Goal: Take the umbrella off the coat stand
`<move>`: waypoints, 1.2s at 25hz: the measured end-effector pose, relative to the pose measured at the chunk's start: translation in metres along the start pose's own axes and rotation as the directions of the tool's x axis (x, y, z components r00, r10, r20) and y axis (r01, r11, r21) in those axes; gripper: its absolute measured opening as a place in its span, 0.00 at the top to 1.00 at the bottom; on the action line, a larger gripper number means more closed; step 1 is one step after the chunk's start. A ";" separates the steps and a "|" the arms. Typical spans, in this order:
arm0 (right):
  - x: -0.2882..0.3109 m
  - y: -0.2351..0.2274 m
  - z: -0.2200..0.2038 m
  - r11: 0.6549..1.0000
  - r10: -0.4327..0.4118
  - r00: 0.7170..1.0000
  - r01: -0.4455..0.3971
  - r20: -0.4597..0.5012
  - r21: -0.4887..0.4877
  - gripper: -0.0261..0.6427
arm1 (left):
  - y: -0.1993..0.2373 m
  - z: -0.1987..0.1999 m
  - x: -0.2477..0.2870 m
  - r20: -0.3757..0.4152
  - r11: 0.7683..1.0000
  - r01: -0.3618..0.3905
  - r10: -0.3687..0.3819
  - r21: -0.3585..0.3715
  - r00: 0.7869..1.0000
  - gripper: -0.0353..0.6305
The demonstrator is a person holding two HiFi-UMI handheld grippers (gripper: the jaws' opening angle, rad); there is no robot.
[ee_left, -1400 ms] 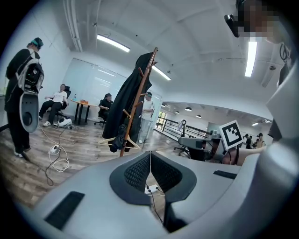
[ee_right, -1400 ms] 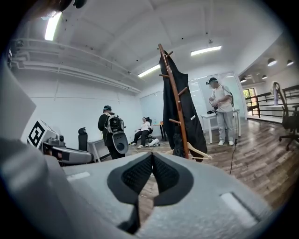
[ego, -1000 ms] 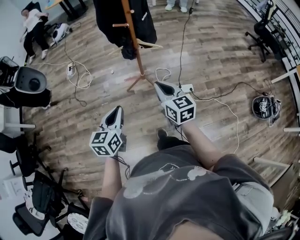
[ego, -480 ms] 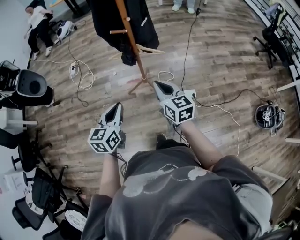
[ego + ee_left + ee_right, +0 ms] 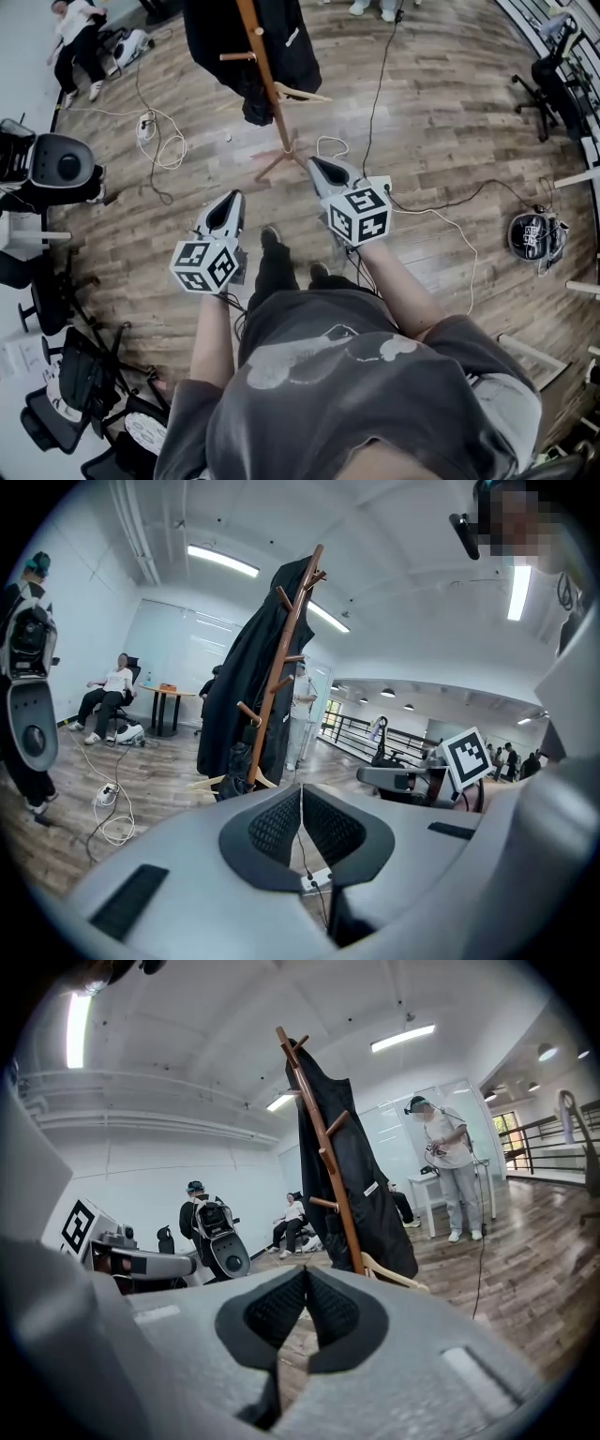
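1. Ahead of both grippers, well apart from them, the coat stand [image 5: 269, 89] is standing on the floor [image 5: 441, 112], with a black coat [image 5: 211, 37] draping it.
2. The umbrella [image 5: 257, 105] is hanging as a dark bundle low on the stand, beside its pole.
3. The left gripper [image 5: 234, 195] is pointing toward the stand, its jaws pressing together on nothing.
4. The right gripper [image 5: 313, 162] is pointing nearer the stand's foot, its jaws likewise closed and empty.

shirt: dark grey T-shirt [image 5: 356, 403], short sleeves, pale cloud-like print | legs: black trousers [image 5: 277, 277], black shoe [image 5: 270, 235] | left gripper [image 5: 231, 197], right gripper [image 5: 314, 164]: pale grey shells, black ribbed pads [image 5: 277, 825], cubes [image 5: 361, 214] with black-and-white square markers
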State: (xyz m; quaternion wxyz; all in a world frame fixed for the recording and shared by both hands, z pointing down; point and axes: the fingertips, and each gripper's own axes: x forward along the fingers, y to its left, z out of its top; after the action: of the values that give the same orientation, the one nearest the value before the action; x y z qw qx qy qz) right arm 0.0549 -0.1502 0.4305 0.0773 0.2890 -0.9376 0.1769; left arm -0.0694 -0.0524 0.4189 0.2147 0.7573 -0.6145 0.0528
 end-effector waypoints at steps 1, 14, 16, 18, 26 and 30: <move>0.002 -0.002 0.002 1.000 -0.005 1.000 0.005 0.003 -0.001 0.96 | 0.003 0.003 0.005 0.002 1.000 0.006 -0.006 0.004 1.000 0.93; 0.056 -0.027 0.019 0.994 -0.107 0.994 0.107 -0.005 -0.017 0.96 | 0.052 0.031 0.072 -0.013 0.993 0.120 -0.120 0.011 0.993 0.93; 0.070 -0.033 0.023 0.992 -0.125 0.992 0.125 -0.005 -0.012 0.96 | 0.063 0.036 0.084 -0.022 0.991 0.136 -0.135 0.016 0.991 0.93; 0.085 -0.038 0.028 0.990 -0.140 0.990 0.140 -0.004 -0.009 0.96 | 0.076 0.043 0.095 -0.028 0.989 0.149 -0.149 0.019 0.989 0.93; 0.139 -0.059 0.038 0.983 -0.186 0.983 0.186 -0.011 0.013 0.96 | 0.122 0.056 0.138 -0.056 0.981 0.193 -0.192 0.017 0.980 0.93; 0.164 -0.061 0.042 0.982 -0.188 0.982 0.188 -0.021 0.014 0.96 | 0.147 0.062 0.156 -0.062 0.980 0.197 -0.196 0.007 0.979 0.93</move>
State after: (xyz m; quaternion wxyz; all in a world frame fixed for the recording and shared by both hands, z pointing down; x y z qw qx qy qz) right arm -0.0467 -0.2979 0.4497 0.1004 0.3753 -0.9038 0.1793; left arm -0.1834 -0.2405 0.4543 0.2326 0.8137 -0.5295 0.0587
